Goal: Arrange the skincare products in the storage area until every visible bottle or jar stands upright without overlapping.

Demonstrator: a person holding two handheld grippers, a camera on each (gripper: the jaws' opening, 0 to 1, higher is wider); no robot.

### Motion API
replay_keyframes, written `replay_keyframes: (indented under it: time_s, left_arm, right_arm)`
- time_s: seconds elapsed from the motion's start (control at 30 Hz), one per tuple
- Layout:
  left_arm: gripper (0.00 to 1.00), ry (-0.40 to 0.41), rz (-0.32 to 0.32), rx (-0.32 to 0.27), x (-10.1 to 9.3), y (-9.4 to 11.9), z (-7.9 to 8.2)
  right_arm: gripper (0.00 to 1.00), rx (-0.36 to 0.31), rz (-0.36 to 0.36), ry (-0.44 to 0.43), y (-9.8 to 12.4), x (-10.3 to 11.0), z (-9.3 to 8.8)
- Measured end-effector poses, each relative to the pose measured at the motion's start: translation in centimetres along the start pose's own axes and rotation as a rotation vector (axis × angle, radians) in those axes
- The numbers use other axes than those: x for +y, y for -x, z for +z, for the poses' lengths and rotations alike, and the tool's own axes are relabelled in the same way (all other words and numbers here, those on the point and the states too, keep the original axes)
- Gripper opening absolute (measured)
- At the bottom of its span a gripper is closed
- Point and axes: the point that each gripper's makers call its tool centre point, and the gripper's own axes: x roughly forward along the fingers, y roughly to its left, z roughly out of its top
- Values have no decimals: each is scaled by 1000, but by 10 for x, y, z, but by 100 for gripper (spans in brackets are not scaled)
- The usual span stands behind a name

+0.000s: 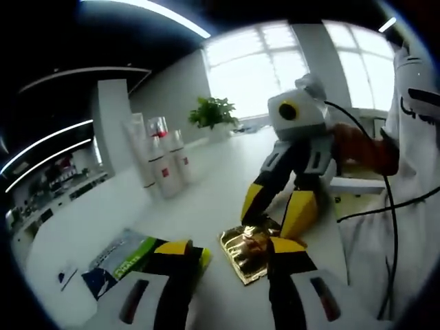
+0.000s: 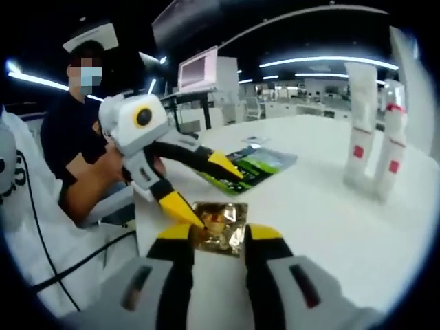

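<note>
Crinkled gold foil sachet (image 2: 220, 227) lies between the spread right gripper (image 2: 218, 237) jaws; left gripper (image 1: 230, 251), jaws spread, touches it; green flat packet (image 1: 124, 258) beside.

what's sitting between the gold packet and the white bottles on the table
Bare white table lies between the gold packet and the white bottles, seen in the left gripper view.

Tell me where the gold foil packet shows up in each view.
Left gripper view: gold foil packet low, right of centre, on the white table.
Right gripper view: packet low centre, just above that view's own tool.
Shared landmark: green sachet.
</note>
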Motion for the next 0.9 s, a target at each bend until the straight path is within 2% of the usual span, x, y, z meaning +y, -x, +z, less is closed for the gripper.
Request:
replay_keyframes:
  time_s: [0.67, 0.9]
  left_arm:
    - [40, -27, 4, -3, 2, 1, 0]
    - [28, -48, -29, -3, -5, -1, 0]
  right_arm:
    - [12, -18, 43, -55, 4, 8, 3]
    - [12, -13, 48, -44, 3, 14, 2]
